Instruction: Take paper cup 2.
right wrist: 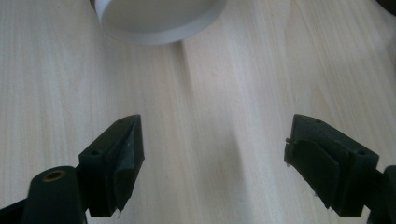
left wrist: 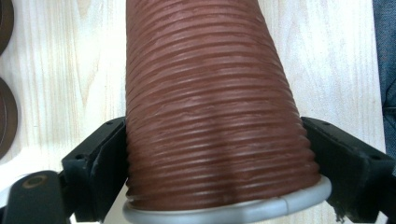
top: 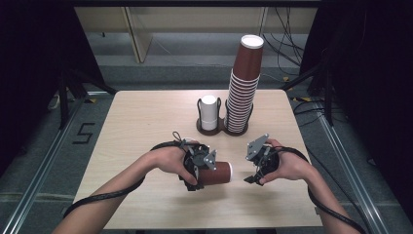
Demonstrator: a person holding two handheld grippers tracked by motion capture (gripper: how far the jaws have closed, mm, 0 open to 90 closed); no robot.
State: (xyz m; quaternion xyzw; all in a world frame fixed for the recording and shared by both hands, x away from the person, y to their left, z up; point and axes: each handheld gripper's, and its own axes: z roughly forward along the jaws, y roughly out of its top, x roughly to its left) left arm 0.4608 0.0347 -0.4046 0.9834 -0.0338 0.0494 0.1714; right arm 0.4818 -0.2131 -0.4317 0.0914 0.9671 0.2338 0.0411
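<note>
While the brown ribbed cup (top: 216, 173) lies on its side just below the middle of the high view, its long axis runs across the frame, white rim (top: 231, 171) toward the right and base buried in the left claw (top: 197, 170). In the left claw view that claw's two black jaws press on the cup's (left wrist: 212, 112) sides close to the rim, so the cup is firmly held. The right claw (top: 254, 176) sits just to the right of the rim, apart from it, with its jaws standing partly open and nothing between them. In the right claw view the rim (right wrist: 159, 21) shows at the top of the frame, ahead of the jaws and a little left, with bare wood between. The open mouth therefore faces the right claw, which is the nearer free one.

Farther up the frame stands a dark two-ring holder (top: 221, 127) carrying a short white cup (top: 209, 112) in its left ring and a tall leaning stack of brown cups (top: 243, 92) in its right. I judge the stack the main thing to avoid knocking. The worktop (top: 141, 131) lies bare to the left and right of the hands, and its near edge is close below them.
</note>
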